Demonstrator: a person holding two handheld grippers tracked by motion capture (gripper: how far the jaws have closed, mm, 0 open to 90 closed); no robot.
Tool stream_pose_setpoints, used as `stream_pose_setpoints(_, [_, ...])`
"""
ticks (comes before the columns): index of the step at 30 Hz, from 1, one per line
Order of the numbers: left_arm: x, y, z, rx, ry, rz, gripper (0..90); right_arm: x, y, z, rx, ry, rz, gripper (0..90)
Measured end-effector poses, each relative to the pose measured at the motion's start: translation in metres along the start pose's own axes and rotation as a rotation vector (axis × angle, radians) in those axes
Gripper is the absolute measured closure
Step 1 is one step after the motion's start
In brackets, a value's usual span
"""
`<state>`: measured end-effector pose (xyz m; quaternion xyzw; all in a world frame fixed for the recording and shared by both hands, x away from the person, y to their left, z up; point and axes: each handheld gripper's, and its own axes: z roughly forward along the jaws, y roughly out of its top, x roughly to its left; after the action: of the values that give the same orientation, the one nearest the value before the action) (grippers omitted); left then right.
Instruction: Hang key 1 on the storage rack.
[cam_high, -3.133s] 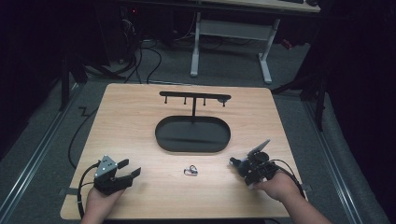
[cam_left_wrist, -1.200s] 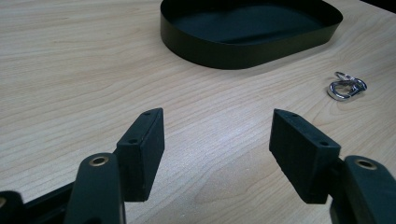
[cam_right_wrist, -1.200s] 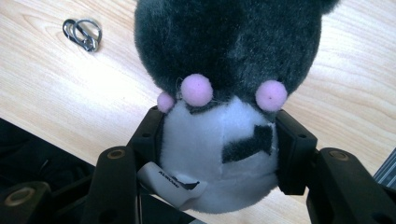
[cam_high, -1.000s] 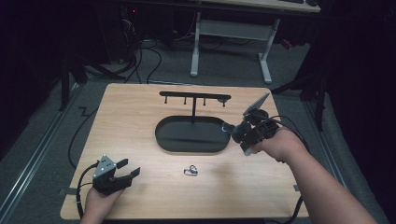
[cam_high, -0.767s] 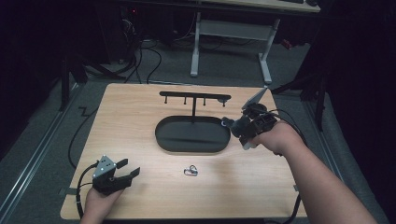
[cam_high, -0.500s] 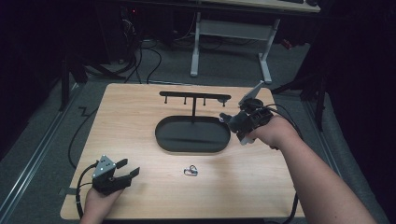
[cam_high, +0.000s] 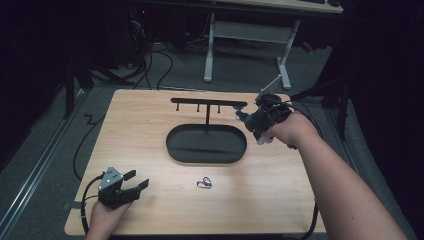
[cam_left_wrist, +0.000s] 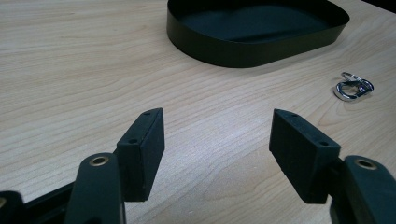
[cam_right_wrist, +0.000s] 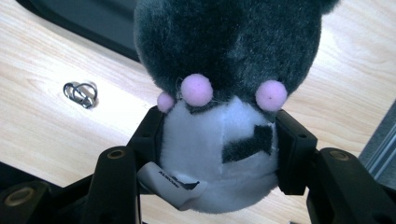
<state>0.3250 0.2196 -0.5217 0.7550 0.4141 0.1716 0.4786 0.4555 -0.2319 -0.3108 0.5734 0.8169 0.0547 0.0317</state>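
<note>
My right gripper (cam_right_wrist: 219, 140) is clamped on a small plush toy (cam_right_wrist: 224, 93): both black jaws press into its white belly, while the dark grey furry part with three pink pom-poms bulges forward beyond the jaw tips, and a white sewn-in label sticks out beside my left-hand jaw. In the high view I hold that gripper (cam_high: 263, 120) raised off the wooden table (cam_high: 140, 130), just off the right end of the black oval tray (cam_high: 206, 144) and close to the right tip of the black hook rail (cam_high: 207, 103) standing on the tray's post. Beyond the toy and off to the left I see a small metal ring clasp (cam_right_wrist: 81, 94) lying on the wood. My left gripper (cam_left_wrist: 217, 144) rests low near the table with its jaws spread wide and nothing between them; the tray (cam_left_wrist: 224, 51) lies ahead of it and the clasp (cam_left_wrist: 353, 87) ahead to its right, well apart from the jaws.
</note>
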Motion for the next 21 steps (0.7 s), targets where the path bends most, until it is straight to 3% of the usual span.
stream_pose_setpoints(11, [0.000, 0.000, -0.001, -0.005, 0.000, -0.001, 36.5, 0.004, 0.008, -0.011, -0.057, -0.032, 0.005, 46.7])
stream_pose_setpoints(21, [0.000, 0.000, 0.000, -0.001, -0.001, 0.000, 36.5, 0.000, 0.006, 0.011, -0.045, -0.040, 0.012, 46.6])
